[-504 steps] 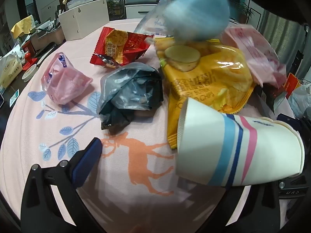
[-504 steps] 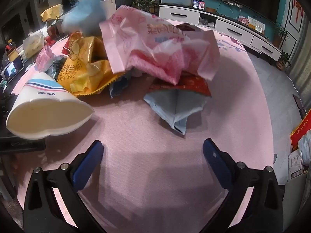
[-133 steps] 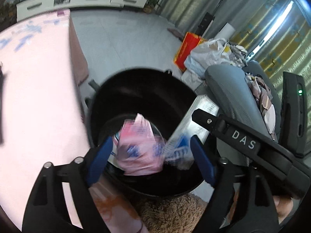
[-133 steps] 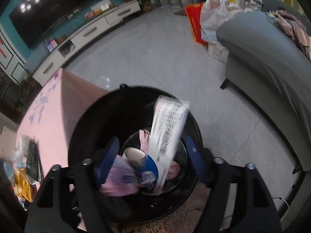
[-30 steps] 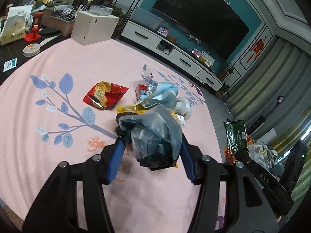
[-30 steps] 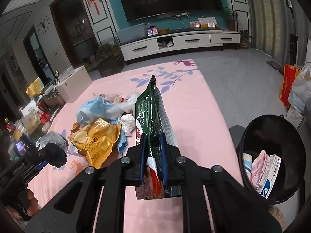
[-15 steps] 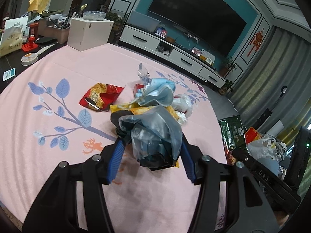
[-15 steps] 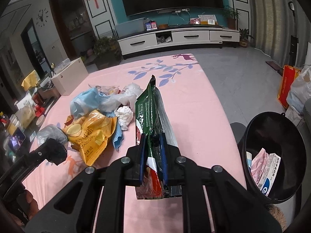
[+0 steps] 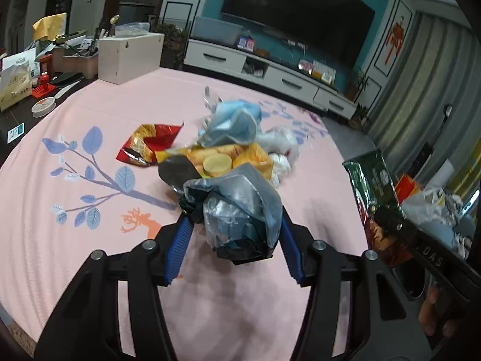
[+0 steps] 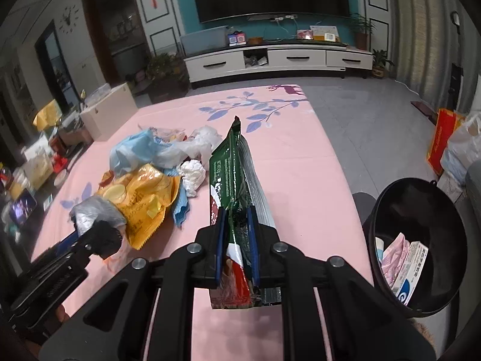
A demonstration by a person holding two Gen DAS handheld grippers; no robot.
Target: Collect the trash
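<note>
We pinch a crumpled grey plastic bag (image 9: 240, 210) in the left gripper (image 9: 234, 240) above the table (image 9: 75, 255); it is light, soft and slippery. Our right gripper (image 10: 236, 240) clamps a stiff green foil packet (image 10: 230, 174) at its lower end, near the black bin (image 10: 421, 210).

One green wrapper (image 10: 230, 177), one grey bag (image 9: 240, 210), one yellow chip bag (image 10: 144, 198), one red wrapper (image 9: 147, 144), one bin (image 10: 421, 210)

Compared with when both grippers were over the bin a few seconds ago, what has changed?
Both are back over the pink table. The left hand-held gripper now holds a crumpled grey plastic bag; the right hand-held gripper is clamped on a green snack packet. The bin keeps the pink wrapper and box.
</note>
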